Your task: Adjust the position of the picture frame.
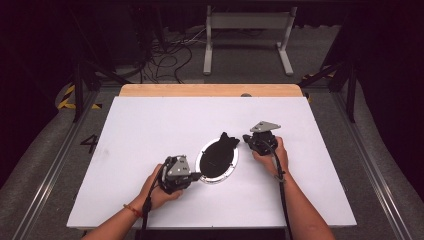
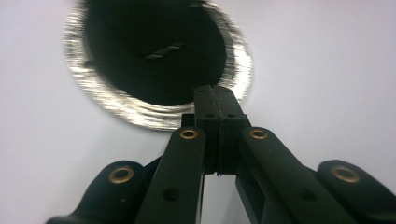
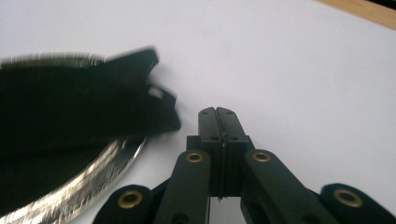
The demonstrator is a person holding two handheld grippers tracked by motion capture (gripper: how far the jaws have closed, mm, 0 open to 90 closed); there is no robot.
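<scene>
Black crumpled cloth [image 1: 220,151] lies in a shiny round silver foil dish [image 1: 202,154] mid white tabletop [image 1: 150,125], its long axis slanting up toward the right tool [image 1: 246,138], past the rim. Both tools are closed and empty; the left tool [image 1: 198,175] sits at the dish's near rim, the right just beside the overhanging end.

Lighting: my white table [image 1: 150,130] bright and evenly lit, room beyond it dark. Glare on the silver plate [image 2: 154,114] rim. Motion blur smears the plate and black cloth [image 3: 70,112]; my jaws stay sharp.
</scene>
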